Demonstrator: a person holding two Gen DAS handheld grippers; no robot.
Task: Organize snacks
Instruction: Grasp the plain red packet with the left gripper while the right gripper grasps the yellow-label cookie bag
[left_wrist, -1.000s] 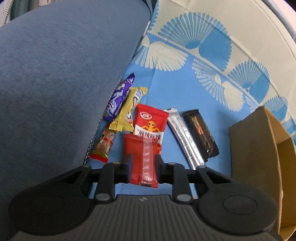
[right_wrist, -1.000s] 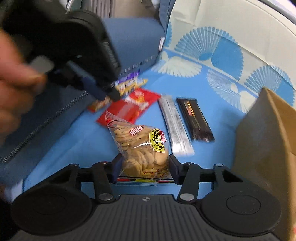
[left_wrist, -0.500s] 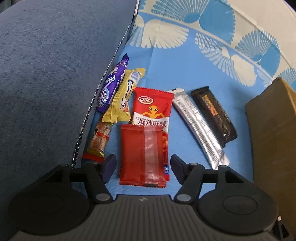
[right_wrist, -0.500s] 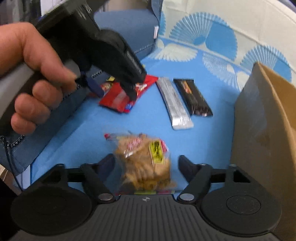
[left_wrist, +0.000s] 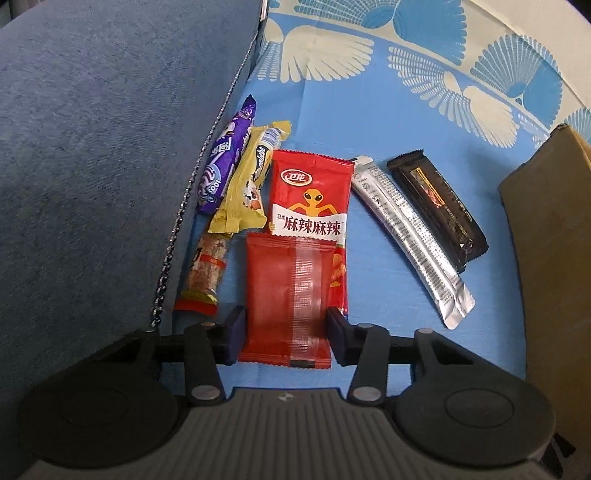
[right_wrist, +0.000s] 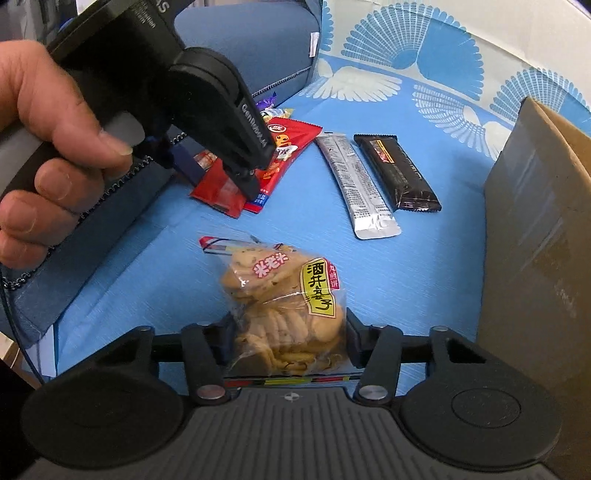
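Snacks lie in a row on the blue cloth: a purple bar (left_wrist: 225, 158), a yellow bar (left_wrist: 247, 184), a sausage stick (left_wrist: 203, 269), a red alien packet (left_wrist: 310, 192), a silver stick (left_wrist: 410, 236) and a black bar (left_wrist: 439, 206). A plain red packet (left_wrist: 288, 302) lies flat, overlapping the alien packet. My left gripper (left_wrist: 286, 332) straddles it with the fingers at its edges. My right gripper (right_wrist: 288, 339) has its fingers against both sides of a clear bag of rice crackers (right_wrist: 284, 306) resting on the cloth. The left gripper also shows in the right wrist view (right_wrist: 218, 162).
A brown cardboard box stands at the right, seen in the left wrist view (left_wrist: 554, 258) and the right wrist view (right_wrist: 535, 240). A blue-grey cushion (left_wrist: 92, 166) borders the snacks on the left. The cloth has a white fan pattern (left_wrist: 461, 66) at the back.
Both grippers opened half a second ago, dropping the red packet and the cracker bag onto the cloth. Now both sets of fingers have narrowed again around those same items.
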